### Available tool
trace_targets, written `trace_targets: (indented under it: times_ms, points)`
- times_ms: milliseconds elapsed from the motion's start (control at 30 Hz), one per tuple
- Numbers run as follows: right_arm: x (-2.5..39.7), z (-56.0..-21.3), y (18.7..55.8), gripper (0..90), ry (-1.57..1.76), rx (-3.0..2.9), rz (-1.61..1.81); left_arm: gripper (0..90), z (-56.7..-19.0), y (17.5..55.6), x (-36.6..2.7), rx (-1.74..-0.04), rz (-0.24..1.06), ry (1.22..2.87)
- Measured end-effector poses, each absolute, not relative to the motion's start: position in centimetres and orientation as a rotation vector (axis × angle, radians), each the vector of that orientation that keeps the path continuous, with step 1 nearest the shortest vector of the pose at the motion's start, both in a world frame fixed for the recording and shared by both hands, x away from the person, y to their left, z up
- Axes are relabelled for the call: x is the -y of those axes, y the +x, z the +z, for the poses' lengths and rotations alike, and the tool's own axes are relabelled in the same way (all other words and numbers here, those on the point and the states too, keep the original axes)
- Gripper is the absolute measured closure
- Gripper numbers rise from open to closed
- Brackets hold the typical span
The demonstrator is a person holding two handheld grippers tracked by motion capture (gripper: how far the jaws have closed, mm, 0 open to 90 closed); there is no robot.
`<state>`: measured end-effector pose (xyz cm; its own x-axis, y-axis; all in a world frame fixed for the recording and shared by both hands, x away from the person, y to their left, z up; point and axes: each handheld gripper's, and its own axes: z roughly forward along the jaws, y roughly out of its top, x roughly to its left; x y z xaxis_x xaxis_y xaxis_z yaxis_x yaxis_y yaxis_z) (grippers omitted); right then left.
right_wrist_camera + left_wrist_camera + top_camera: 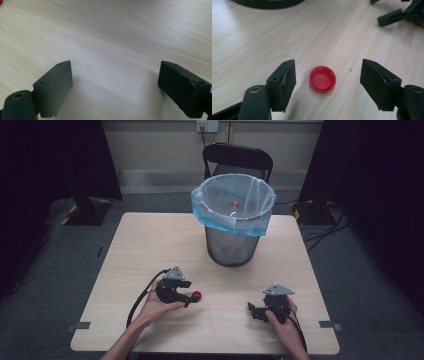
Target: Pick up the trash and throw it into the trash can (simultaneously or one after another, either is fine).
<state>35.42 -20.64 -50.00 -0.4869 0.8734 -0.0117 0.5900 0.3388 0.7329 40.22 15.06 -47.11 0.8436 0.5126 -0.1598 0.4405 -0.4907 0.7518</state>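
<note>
1. Dark curtains are framing the scene on both sides, and a pale wooden table (150,250) is standing on grey carpet, with a black chair (238,159) pushed in at its far edge
2. Near the far middle of the table a black mesh bin (232,245) is standing upright, lined with a clear bag (233,205) whose blue rim is folded over the top; something small and red is lying inside, too small to be told
3. At the near left, the left gripper (189,296) is being held low over the table by the left hand (157,307), its cable (142,297) trailing back towards the person
4. In the left gripper view its jaws are standing wide apart with nothing gripped, and a red bottle cap (322,79) is lying flat on the wood between them, open side up, touching neither jaw
5. In the high view the cap is showing as a red spot just at the tip of the left gripper
6. At the near right, the right gripper (255,311) is being held by the right hand (282,322), well apart from the cap
7. In the right gripper view its jaws are spread wide over bare wood, holding nothing
</note>
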Motion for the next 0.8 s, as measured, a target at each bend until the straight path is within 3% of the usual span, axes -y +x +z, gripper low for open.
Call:
trace_targets:
  times_ms: [700, 800]
  points:
    - [20.6, -50.0, 35.4, 11.6, 1.287, -2.204, 0.952, 41.3, -49.1, 40.5, -13.5, -0.683, 0.186, 2.246]
    - [20.6, -50.0, 35.4, 11.5, 1.287, -2.204, 0.952, 43.6, -49.2, 40.2, -13.2, -0.672, 0.249, 2.253]
